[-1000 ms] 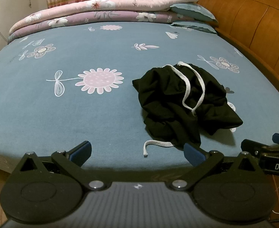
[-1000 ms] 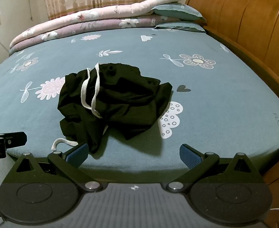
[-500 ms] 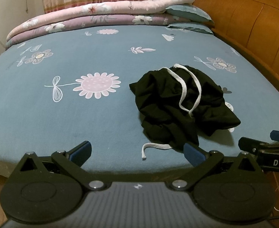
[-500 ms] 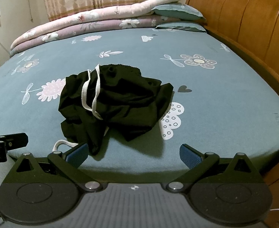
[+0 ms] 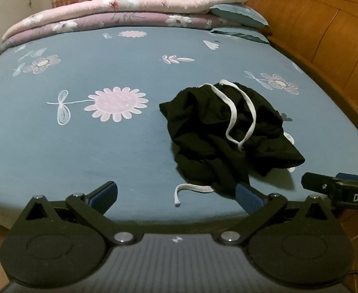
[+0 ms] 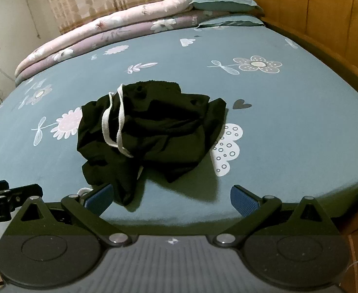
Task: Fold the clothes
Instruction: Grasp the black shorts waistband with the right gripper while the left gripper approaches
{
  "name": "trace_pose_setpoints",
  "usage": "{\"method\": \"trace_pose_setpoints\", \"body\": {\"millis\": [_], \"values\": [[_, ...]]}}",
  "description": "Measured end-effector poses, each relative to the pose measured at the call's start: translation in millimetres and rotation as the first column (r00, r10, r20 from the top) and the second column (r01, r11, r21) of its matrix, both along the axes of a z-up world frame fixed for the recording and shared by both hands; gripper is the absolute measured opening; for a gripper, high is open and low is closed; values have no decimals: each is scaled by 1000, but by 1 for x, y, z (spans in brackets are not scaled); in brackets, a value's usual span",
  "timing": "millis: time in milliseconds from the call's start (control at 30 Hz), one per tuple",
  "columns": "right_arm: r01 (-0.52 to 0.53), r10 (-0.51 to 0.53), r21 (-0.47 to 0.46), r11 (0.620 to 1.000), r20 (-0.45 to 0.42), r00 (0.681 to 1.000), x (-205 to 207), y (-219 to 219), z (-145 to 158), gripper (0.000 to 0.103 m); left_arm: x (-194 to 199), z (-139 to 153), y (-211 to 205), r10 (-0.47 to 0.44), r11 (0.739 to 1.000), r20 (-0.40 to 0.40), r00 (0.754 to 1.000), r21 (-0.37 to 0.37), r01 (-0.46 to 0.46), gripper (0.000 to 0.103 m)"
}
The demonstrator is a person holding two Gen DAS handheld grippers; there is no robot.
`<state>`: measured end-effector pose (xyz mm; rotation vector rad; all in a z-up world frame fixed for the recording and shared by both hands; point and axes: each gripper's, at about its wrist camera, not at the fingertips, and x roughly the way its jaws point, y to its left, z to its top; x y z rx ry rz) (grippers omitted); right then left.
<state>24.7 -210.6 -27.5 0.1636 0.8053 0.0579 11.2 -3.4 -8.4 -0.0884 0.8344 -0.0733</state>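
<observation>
A crumpled black fabric garment with a white cotton drawstring (image 5: 224,131) lies heaped near the front edge of the bed's blue-grey flower-printed sheet (image 5: 86,146), unfolded, as I hold both tools just off that edge. My left gripper (image 5: 176,191) is spread wide with nothing between its blue pads; its right-hand pad sits just in front of the garment's nearest fold. My right gripper (image 6: 170,196) is likewise wide and empty, its left-hand pad close against the dangling lower corner of the cloth.

The risks, as I judge them: the heap hides its own seams, so a pinch at the nearest bulge could catch several layers at once and lift a knot rather than an edge. The long white drawstring loop (image 6: 113,124) lies across the top and a loose end (image 5: 186,190) trails toward the bed's edge; either could snag on a finger and drag the whole bundle sideways, or tighten the waistband into a bunch. The garment lies close to the edge, so a careless pull toward me could slide it off onto the floor. The two grippers are also near each other, and closing in on the same corner could knock them together.
</observation>
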Motion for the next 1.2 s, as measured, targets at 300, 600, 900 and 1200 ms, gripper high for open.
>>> {"method": "trace_pose_setpoints", "body": {"millis": [300,600,900,1200], "values": [[-40,39,129,991,5,999,17,-8,-4,103,11,-8,1,-67,997,15,998,-48,67,102],[-196,194,16,980,93,977,35,3,-8,103,19,-12,-9,-212,977,133,968,9,213,102],[-250,256,-93,964,60,965,72,4,-16,103,56,-20,7,-183,979,68,981,-80,188,102],[-393,398,-95,915,44,916,111,13,-29,103,108,-20,-3,-192,980,5,981,-51,192,102]]}}
